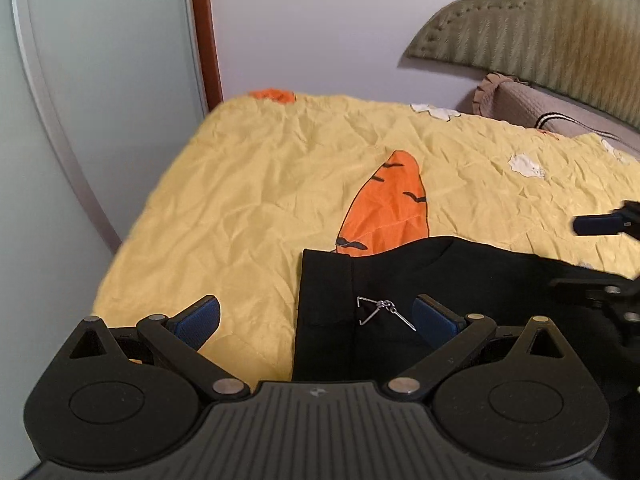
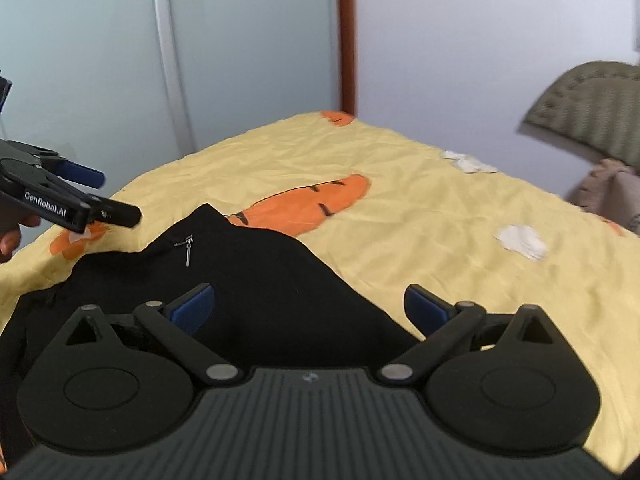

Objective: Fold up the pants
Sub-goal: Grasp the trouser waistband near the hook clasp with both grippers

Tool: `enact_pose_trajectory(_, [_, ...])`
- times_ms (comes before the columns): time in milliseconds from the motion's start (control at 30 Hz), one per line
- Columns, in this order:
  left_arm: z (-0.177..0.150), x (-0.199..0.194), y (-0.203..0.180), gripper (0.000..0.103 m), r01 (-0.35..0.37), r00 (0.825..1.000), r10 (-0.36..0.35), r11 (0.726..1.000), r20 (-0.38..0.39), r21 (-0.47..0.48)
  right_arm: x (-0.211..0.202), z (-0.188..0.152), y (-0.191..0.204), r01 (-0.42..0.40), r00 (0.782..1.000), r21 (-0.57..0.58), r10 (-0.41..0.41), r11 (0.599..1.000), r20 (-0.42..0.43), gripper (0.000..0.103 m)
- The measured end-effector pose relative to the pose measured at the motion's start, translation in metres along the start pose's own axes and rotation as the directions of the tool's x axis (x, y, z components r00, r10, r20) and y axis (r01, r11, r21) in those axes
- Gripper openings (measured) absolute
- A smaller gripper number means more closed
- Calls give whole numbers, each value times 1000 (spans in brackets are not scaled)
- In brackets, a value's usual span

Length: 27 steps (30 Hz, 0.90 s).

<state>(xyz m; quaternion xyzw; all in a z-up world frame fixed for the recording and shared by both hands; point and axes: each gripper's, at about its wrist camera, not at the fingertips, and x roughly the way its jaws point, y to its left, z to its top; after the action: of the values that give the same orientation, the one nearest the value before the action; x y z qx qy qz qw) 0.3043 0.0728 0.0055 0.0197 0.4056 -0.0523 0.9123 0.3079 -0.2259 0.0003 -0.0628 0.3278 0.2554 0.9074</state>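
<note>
Two black two-finger grippers with blue pads hover low over the bed, both with jaws spread wide and gripping nothing: the left gripper (image 1: 318,316) above the waistband edge, the right gripper (image 2: 308,306) above the cloth's right slope. One crumpled yellow quilt printed with orange carrots (image 1: 248,184) covers the bed. One pair of black fabric pants (image 2: 256,280) lies bunched on it nearest the cameras. One small silver zipper pull (image 1: 384,312) shows on the pants.

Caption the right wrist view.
Open right gripper above black pants on a carrot-print yellow quilt.
</note>
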Motion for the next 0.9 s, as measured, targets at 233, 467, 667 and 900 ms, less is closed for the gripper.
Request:
enact_pose_trajectory(233, [-3, 13, 8, 103, 69, 998, -70, 997, 7, 38, 69, 21, -7, -35, 994, -28, 31, 999, -101, 96])
enact_pose_trajectory(467, [-15, 11, -8, 103, 184, 981, -192, 944, 1, 273, 107, 24, -11, -85, 982, -31, 79, 996, -170, 90])
enact_pose_trajectory(667, [-19, 10, -20, 103, 178, 972, -231, 855, 52, 486, 113, 15, -10, -143, 970, -51, 130, 988, -205, 29])
enact_pose_trajectory(900, [0, 15, -42, 103, 153, 968, -248, 722, 46, 674, 78, 4, 31, -47, 991, -384, -4, 922, -131, 8])
